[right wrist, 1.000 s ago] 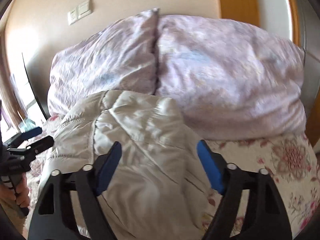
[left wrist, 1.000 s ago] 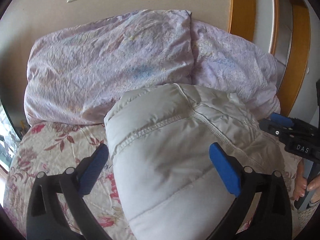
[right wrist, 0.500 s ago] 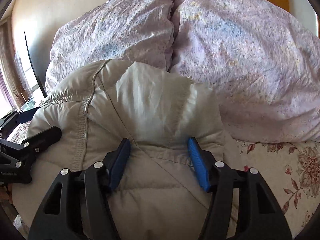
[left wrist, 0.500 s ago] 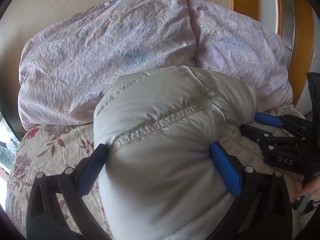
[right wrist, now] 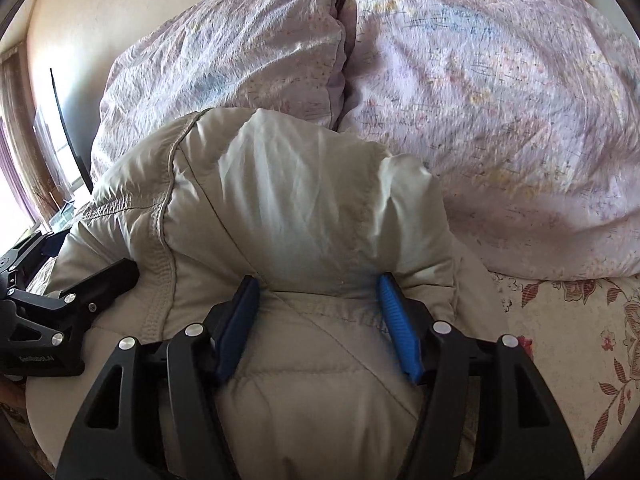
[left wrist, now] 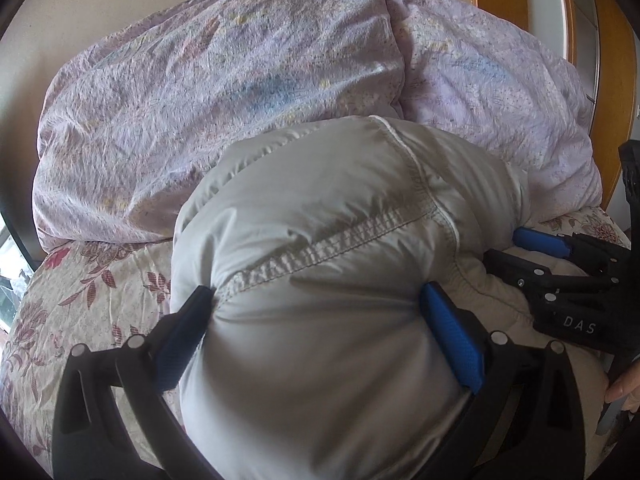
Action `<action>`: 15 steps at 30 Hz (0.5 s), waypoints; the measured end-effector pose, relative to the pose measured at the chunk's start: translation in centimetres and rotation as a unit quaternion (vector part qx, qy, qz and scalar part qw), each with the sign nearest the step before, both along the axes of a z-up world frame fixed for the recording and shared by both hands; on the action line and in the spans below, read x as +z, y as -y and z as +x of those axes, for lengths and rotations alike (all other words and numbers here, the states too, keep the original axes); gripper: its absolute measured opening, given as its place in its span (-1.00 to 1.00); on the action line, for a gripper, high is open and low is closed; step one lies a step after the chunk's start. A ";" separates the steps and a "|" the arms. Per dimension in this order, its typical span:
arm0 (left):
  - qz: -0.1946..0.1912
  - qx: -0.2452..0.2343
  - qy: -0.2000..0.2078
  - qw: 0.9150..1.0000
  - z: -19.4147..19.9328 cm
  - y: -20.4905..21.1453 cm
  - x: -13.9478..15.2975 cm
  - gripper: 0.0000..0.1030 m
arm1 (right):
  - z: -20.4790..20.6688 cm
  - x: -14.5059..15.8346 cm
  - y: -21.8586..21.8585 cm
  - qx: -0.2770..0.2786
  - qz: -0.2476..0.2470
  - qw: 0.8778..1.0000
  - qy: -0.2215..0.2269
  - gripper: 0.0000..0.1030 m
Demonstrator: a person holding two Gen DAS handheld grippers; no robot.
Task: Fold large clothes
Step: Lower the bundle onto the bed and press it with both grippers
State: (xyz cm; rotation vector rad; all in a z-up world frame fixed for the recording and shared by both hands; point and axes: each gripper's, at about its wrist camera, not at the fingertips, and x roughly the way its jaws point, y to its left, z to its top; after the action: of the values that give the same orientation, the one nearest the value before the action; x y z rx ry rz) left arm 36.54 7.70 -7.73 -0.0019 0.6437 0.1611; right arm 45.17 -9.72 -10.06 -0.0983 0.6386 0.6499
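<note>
A puffy pale grey down jacket [left wrist: 340, 200] lies bunched on the bed, its folded bulge resting against the pillows. My left gripper [left wrist: 316, 292] is shut on the jacket's left part, and its blue pads dent the fabric beside a stitched seam. My right gripper [right wrist: 317, 280] is shut on a gathered roll of the jacket [right wrist: 300, 184], which swells out ahead of the pads. Each gripper shows in the other's view: the right gripper [left wrist: 560, 264] low at the right edge, the left gripper [right wrist: 60, 292] at the left edge. The jacket's underside is hidden.
Two lilac pillows [left wrist: 220, 100] [left wrist: 500, 92] stand against the wall just behind the jacket. A floral bedsheet [left wrist: 80, 280] [right wrist: 580, 340] shows on either side. A wooden frame [left wrist: 612, 80] rises at the right. A person's fingers [left wrist: 624, 392] hold the right gripper's handle.
Both grippers have sunk toward the bed and come closer to the pillows with the jacket. The right jaws have narrowed, and the fabric now bulges between both pairs of pads.
</note>
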 end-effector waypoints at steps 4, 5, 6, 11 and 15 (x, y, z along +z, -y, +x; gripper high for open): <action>0.002 0.000 0.003 1.000 -0.1 0.2 0.0 0.97 | -0.6 0.3 -0.1 -0.009 -0.012 1.000 0.012 0.23; 0.003 -0.001 0.003 1.000 -0.2 0.2 0.0 0.97 | -0.9 0.6 0.0 -0.014 -0.016 1.000 0.015 0.24; 0.003 -0.002 0.004 1.000 -0.3 0.2 0.0 0.97 | -1.3 0.8 0.1 -0.017 -0.016 1.000 0.015 0.26; 0.001 -0.005 0.008 1.000 -0.4 0.2 0.0 0.97 | -1.8 0.6 1.1 -0.008 -0.007 1.000 0.013 0.26; 0.005 0.000 0.009 1.000 -0.4 0.3 0.0 0.97 | -1.4 -0.1 0.6 -0.012 -0.009 1.000 0.019 0.29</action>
State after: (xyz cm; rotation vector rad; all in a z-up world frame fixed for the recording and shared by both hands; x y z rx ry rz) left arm 36.13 7.41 -7.77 0.0065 0.6250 0.1641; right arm 43.77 -10.36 -10.19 -0.1198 0.6086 0.6174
